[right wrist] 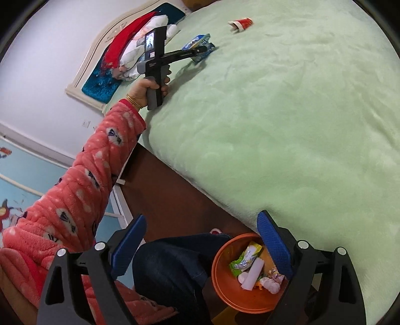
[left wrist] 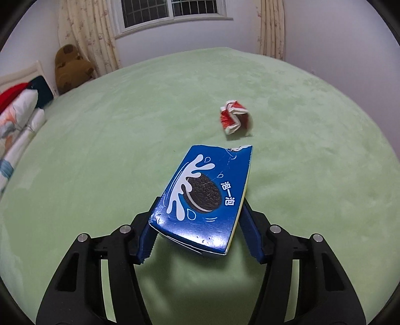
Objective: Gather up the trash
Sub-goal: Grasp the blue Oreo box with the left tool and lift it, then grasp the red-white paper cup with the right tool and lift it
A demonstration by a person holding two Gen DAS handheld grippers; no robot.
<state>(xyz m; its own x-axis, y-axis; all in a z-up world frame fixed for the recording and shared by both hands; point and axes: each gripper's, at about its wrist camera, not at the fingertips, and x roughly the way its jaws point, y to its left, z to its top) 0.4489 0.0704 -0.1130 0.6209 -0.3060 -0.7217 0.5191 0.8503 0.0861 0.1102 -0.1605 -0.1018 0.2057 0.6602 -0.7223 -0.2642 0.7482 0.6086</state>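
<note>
My left gripper (left wrist: 200, 212) is shut on a blue Oreo box (left wrist: 207, 192) and holds it tilted a little above the green bed (left wrist: 100, 175). A crumpled red and white paper cup (left wrist: 236, 120) lies on the bed beyond the box. In the right wrist view the left gripper (right wrist: 200, 51) with the blue box (right wrist: 197, 42) is over the bed, and the red cup (right wrist: 240, 24) lies farther off. My right gripper (right wrist: 202, 240) is open and empty above an orange trash bin (right wrist: 222, 282) on the floor, which holds several wrappers.
Pillows and a red cloth (left wrist: 17, 110) lie at the headboard on the left, with a brown plush toy (left wrist: 71, 68) behind. The person's leg in jeans (right wrist: 170, 270) is beside the bin. Dark wood floor (right wrist: 175, 195) runs along the bed's edge.
</note>
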